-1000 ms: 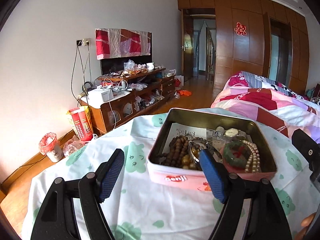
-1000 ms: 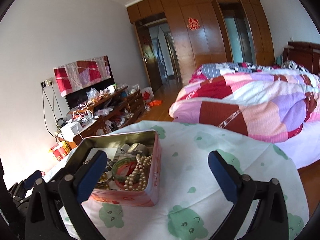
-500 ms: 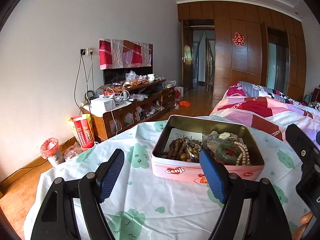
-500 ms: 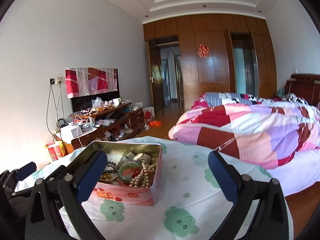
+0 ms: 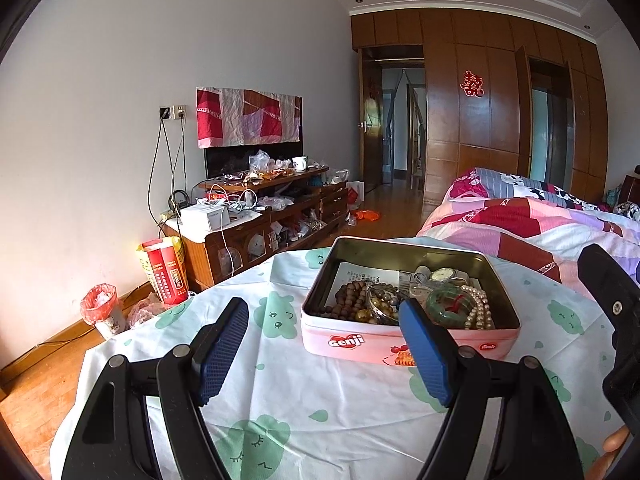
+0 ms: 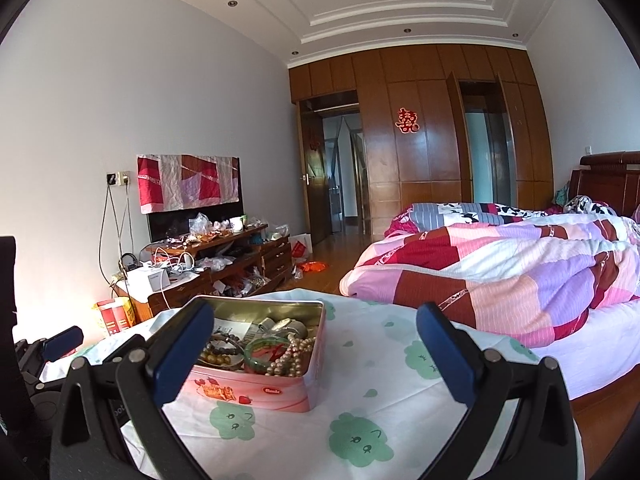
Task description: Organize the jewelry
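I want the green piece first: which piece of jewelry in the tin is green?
The green bangle, a solid ring beside the pearl strand; the brown beads are strung and lie at the tin's other end.

Bedroom setting: a white tablecloth (image 5: 344,396) printed with green cloud faces, and a bed with a patchwork quilt (image 6: 516,268) to the right. Along the left wall, a cluttered wooden cabinet (image 5: 276,220), a red carton (image 5: 166,276), and a small lined bin (image 5: 100,310). Wood-panelled wardrobe (image 6: 424,148) with a red paper cutting (image 6: 406,120) at the far end.
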`<state>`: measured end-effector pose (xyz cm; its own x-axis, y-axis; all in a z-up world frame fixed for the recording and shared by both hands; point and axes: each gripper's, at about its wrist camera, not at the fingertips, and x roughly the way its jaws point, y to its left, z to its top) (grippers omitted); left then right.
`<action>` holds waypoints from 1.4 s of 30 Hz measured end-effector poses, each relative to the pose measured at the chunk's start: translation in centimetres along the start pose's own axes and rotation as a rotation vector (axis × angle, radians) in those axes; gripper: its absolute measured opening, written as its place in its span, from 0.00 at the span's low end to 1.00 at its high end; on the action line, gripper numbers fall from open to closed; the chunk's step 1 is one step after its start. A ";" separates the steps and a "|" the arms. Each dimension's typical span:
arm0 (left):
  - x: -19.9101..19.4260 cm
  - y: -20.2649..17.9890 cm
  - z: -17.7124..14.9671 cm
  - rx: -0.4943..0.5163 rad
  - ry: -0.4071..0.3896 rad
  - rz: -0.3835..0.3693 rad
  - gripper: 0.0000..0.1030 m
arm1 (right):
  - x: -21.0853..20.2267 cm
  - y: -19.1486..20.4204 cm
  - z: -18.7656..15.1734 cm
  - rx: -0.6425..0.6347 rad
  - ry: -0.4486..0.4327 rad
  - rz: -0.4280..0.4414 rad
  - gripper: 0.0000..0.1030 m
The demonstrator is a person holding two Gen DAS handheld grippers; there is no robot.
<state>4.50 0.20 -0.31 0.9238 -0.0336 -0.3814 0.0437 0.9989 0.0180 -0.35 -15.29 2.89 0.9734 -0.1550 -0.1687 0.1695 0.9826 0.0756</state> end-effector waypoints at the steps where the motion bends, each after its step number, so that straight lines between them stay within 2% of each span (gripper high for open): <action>1: 0.1 0.1 0.0 0.000 0.000 0.000 0.76 | 0.0 0.0 0.0 0.001 -0.001 0.000 1.00; 42: 0.0 0.3 0.1 -0.009 0.015 0.006 0.76 | -0.1 -0.1 0.0 0.003 0.007 -0.004 1.00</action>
<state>4.55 0.48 -0.19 0.9183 -0.0270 -0.3950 0.0346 0.9993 0.0123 -0.48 -15.37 2.87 0.9716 -0.1584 -0.1758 0.1741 0.9816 0.0780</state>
